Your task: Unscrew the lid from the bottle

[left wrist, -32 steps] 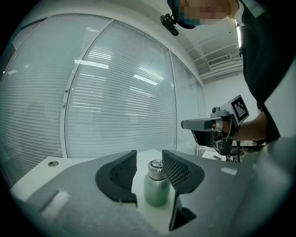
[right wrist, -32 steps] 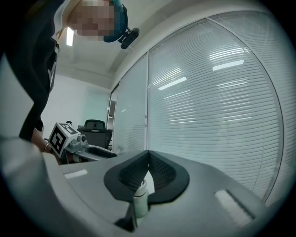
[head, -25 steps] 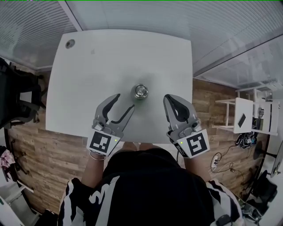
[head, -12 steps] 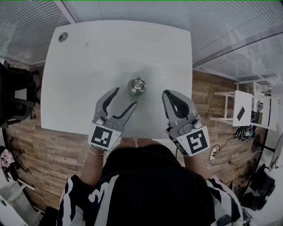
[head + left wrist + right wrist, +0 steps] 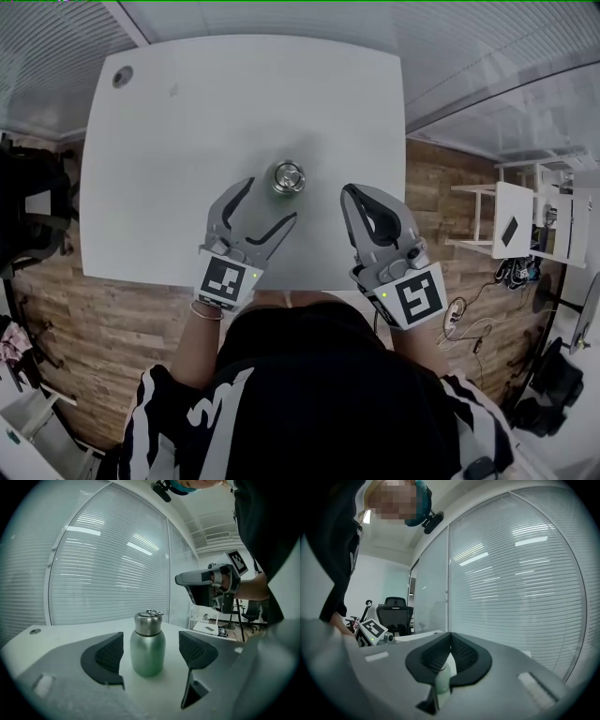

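Observation:
A small green steel bottle (image 5: 289, 178) with a silver screw lid (image 5: 148, 623) and a ring on top stands upright on the white table (image 5: 187, 122). My left gripper (image 5: 268, 201) is open just short of it. In the left gripper view the bottle (image 5: 147, 651) shows framed between the two black pads (image 5: 108, 656), untouched. These jaws have just been opening, with nothing gripped. My right gripper (image 5: 349, 194) is shut and empty, to the right of the bottle. In the right gripper view the closed jaws (image 5: 450, 637) hide most of the bottle (image 5: 442, 682).
A round cable hole (image 5: 122, 76) sits in the table's far left corner. The table's front edge runs just under both grippers. A black office chair (image 5: 28, 206) stands at the left and a white shelf (image 5: 520, 220) at the right, on wooden floor.
The left gripper's jaws have spread wider and it has moved closer to the bottle and lower. The right gripper has kept still and shut.

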Available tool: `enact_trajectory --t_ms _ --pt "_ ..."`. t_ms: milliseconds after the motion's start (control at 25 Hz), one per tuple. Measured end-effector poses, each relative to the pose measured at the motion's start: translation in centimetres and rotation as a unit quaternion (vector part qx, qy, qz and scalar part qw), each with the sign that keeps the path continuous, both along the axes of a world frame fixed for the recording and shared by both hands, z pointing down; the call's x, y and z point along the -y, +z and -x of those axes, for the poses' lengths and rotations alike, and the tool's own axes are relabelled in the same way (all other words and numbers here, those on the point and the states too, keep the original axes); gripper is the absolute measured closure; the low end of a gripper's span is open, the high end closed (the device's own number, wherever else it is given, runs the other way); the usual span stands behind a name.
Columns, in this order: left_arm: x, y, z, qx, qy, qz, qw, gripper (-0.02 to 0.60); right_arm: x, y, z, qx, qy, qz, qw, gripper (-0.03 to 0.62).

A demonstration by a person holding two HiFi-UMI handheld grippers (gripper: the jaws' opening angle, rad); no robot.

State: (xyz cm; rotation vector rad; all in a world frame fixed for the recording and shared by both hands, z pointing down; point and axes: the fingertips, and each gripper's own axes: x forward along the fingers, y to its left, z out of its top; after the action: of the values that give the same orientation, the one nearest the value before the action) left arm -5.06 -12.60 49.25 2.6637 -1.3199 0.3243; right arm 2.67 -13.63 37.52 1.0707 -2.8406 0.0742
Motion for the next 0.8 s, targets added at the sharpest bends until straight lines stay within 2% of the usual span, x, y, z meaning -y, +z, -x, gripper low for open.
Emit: enact_trajectory --t_ms 480,800 --pt "1.3 3.1 -0.9 0.044 0.013 0.028 0.9986 0.196 -0.1 -0.3 0.0 0.001 0.009 0.004 1.000 0.597" --pt "2.1 4.0 -1.5 0.053 0.027 0.037 0.9975 0.167 0.0 -0.3 -0.1 0.002 0.019 0.005 1.000 0.597"
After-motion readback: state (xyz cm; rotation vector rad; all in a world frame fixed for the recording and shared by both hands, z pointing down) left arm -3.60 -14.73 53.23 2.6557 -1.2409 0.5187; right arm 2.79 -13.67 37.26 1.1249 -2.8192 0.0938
